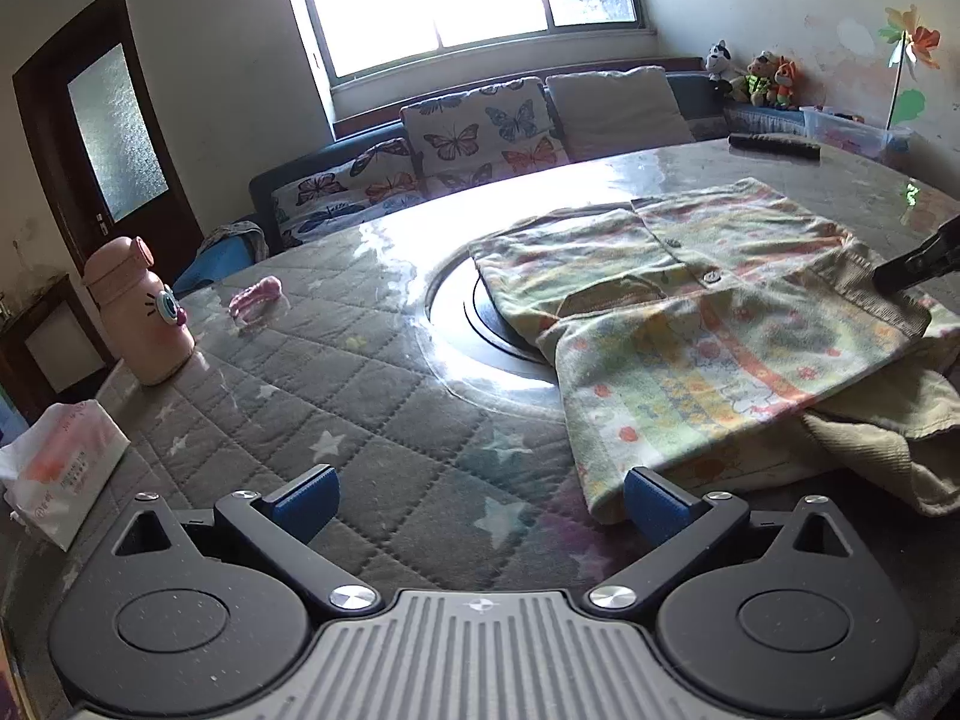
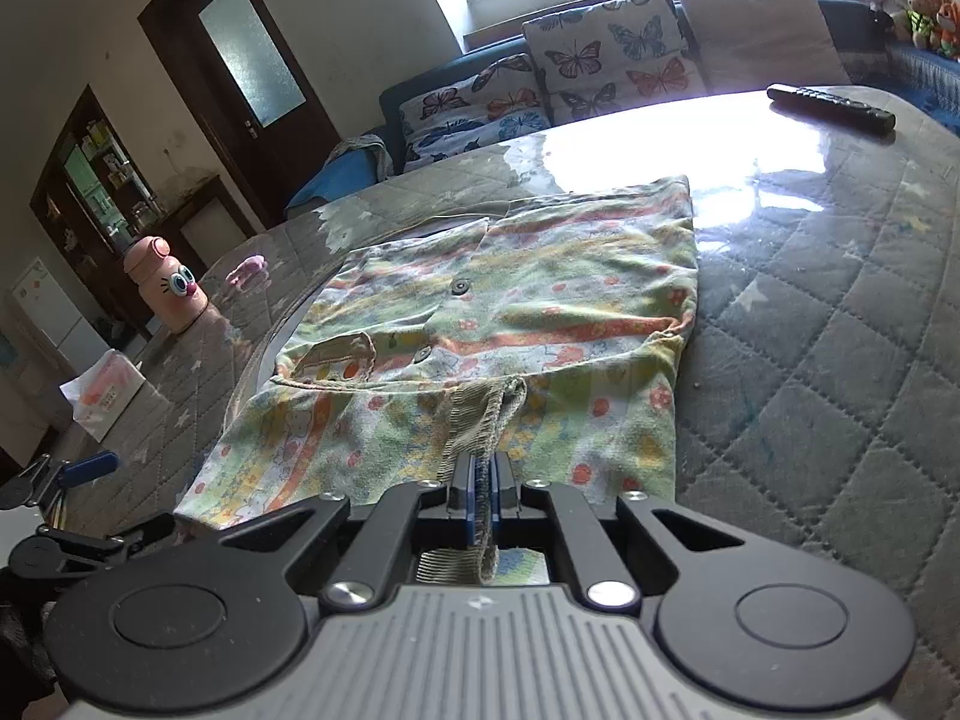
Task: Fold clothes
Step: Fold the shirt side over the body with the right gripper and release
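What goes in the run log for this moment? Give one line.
task: fold clothes | right gripper: shut on ribbed cuff | left gripper: open, holding nothing | patterned shirt: partly folded on table

A small, pale green printed cotton shirt (image 2: 510, 312) with orange stripes, red flowers and dark buttons lies partly folded on the quilted grey star-patterned counter (image 2: 840, 360), its front placket facing up and one edge overlapping a round inset plate. A ribbed, olive-beige corduroy cuff (image 2: 480, 414) lies doubled over the near half, lifted off the fabric. A patch pocket shows beside the placket.
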Motion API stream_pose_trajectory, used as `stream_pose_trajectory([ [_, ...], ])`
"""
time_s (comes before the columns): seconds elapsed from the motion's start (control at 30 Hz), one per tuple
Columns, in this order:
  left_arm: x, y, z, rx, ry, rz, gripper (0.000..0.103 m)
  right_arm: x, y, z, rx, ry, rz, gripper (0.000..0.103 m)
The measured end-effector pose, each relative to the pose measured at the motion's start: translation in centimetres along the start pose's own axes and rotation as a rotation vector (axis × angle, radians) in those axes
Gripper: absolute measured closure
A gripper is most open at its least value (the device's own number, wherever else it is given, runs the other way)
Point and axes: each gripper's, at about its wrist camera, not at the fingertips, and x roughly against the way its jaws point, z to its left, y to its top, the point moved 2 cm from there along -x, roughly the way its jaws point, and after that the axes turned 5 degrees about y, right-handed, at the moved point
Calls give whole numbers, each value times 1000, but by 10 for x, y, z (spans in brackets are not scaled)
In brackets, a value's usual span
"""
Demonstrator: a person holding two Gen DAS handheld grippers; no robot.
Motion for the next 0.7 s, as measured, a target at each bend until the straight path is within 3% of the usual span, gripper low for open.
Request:
stream_pose_trajectory([
  [0.2,7,20,8,37,-28,-52,6,-8,0,-5,-16,12,8,95],
  [0.37,-5,37,-5,57,-96,-71,23,-12,2,-5,-14,12,7,96],
  [0.53,-29,49,-27,58,-178,-48,60,-4,14,12,38,34,-41,99],
  [0.63,-46,54,-38,70,-225,-20,77,6,23,20,51,53,-84,99],
  [0.7,-57,55,-43,69,-237,-6,83,15,29,24,55,64,-121,99],
])
